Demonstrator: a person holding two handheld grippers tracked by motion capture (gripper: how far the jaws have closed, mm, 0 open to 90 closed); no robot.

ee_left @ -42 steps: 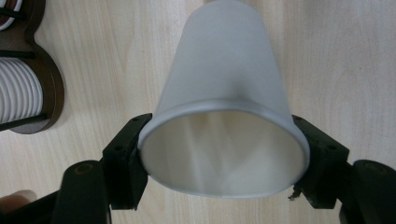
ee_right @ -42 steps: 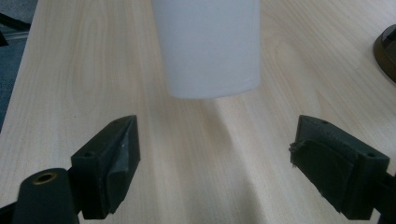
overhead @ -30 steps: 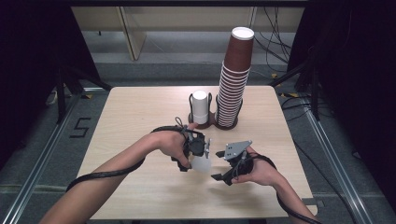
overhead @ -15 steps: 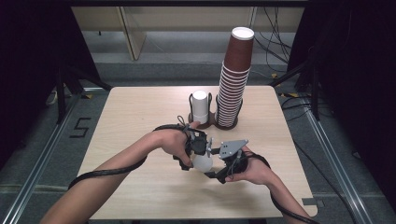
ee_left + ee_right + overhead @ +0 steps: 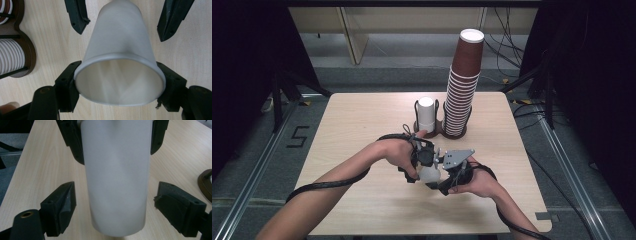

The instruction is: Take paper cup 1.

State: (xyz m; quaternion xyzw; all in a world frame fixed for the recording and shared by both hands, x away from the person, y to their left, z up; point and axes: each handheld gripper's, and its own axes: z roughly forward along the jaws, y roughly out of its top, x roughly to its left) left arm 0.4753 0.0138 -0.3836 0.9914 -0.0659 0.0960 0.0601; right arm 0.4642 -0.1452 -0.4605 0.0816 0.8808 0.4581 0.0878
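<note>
Frosted white plastic cup held above the counter between two hand-held grippers.

The left gripper (image 5: 424, 159) clamps the frosted white plastic cup (image 5: 430, 173) at its rim, both pads pressed against the wall, as the left gripper view (image 5: 120, 77) shows. The right gripper (image 5: 447, 179) brackets the cup's closed end; its jaws have just been closing, yet in the right gripper view (image 5: 117, 202) both pads stand clear of the cup (image 5: 116, 177). The cup lies tilted over the near middle of the light wooden counter (image 5: 362, 120). At the far side, a dark brown two-slot holder (image 5: 437, 131) carries a white cup (image 5: 427, 112) on the left and a tall stack of brown paper cups (image 5: 461, 90) on the right.
</note>
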